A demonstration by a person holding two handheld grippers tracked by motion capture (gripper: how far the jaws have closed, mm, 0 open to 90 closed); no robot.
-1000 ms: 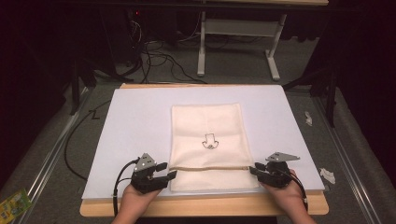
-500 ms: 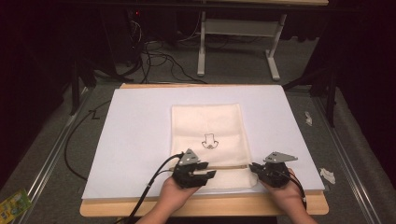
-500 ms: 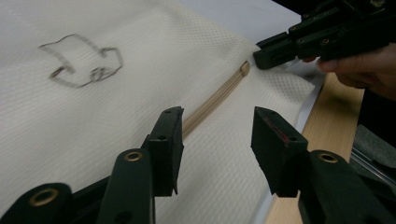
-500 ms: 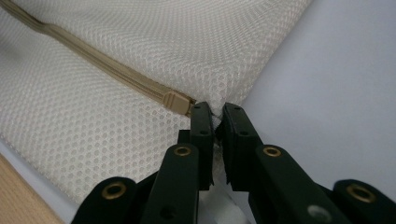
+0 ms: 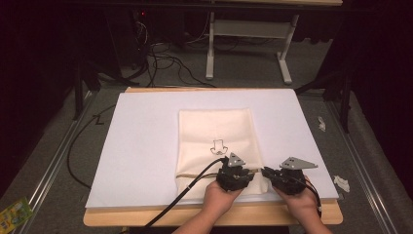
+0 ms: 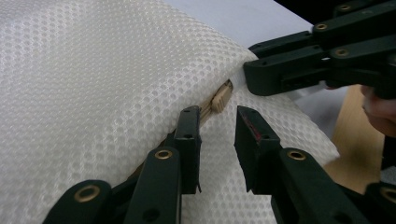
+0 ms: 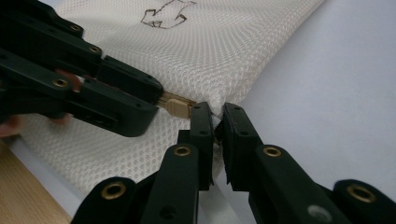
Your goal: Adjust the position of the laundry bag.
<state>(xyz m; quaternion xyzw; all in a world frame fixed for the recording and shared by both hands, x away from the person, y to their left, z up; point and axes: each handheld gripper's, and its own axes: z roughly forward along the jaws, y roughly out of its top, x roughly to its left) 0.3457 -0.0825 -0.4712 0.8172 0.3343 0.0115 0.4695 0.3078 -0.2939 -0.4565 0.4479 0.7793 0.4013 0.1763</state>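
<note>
A mesh laundry bag (image 5: 216, 141) is lying flat on a sheet (image 5: 141, 141) that is covering the desk (image 5: 122, 217), near the desk's middle and toward its near edge. The zipper pull (image 7: 176, 106) is sitting at the bag's near right corner. The left claw (image 5: 242, 176) is resting on the bag's near portion, just left of that pull. The right claw (image 5: 267, 173) is sitting at the bag's right edge, just beside the left claw. Paper scraps (image 5: 341, 183) are lying on the floor to the desk's right.

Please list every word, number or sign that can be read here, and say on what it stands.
No readable words or numbers.
Mesh bag: a black outline drawing, no letters.
Green packet on the floor: print too small to read.
</note>
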